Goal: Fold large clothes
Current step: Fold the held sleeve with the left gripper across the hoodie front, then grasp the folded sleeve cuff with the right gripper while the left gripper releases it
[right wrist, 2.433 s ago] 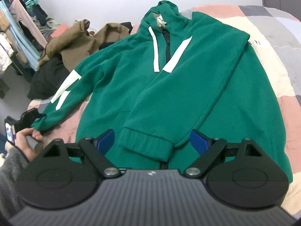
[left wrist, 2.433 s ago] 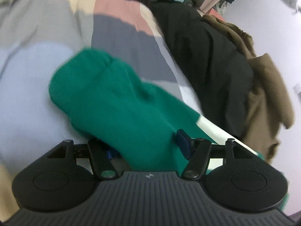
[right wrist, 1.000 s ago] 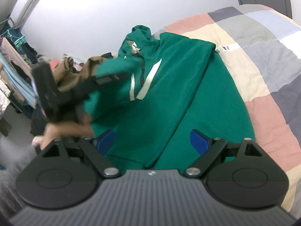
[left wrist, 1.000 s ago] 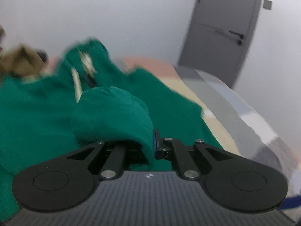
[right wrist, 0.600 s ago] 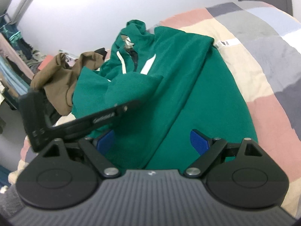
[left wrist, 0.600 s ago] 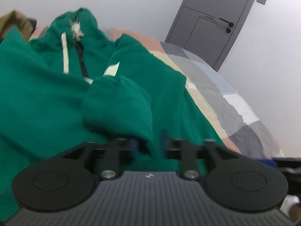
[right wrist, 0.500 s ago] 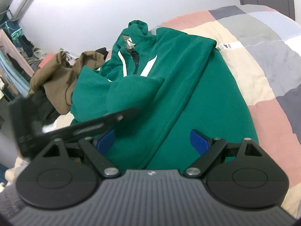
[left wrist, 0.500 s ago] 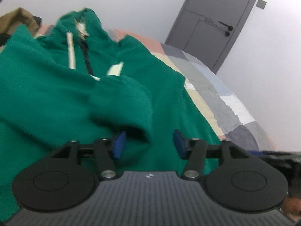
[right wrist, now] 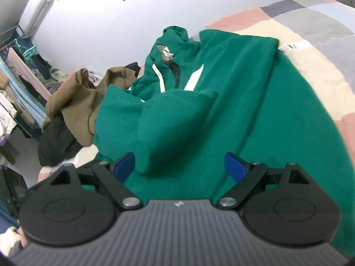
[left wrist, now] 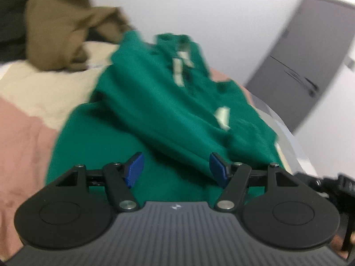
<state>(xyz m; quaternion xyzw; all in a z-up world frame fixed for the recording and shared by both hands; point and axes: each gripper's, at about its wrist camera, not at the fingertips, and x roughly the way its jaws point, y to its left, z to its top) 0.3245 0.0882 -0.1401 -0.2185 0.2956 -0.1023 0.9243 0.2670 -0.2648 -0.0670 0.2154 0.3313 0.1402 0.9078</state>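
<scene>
One green hoodie on patchwork bed, both sleeves folded in.
Long axis runs frame bottom to upper centre, hood farthest. Left gripper and right gripper: jaws wide apart, holding nothing. One brown garment at left.

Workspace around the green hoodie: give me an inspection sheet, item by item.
Surface: patchwork bedspread in pink, cream and grey blocks, mostly covered by the garment.
Job's things: green fleece zip hoodie with white stripes lies front up, both sleeves folded across the chest.
Clutter: brown garment and black garment heaped at the bed's edge beside the hoodie.
Grippers: left gripper open, empty; right gripper open, empty.
Cables: nothing seen.
Surroundings: white wall, grey door, hanging clothes rack.
</scene>
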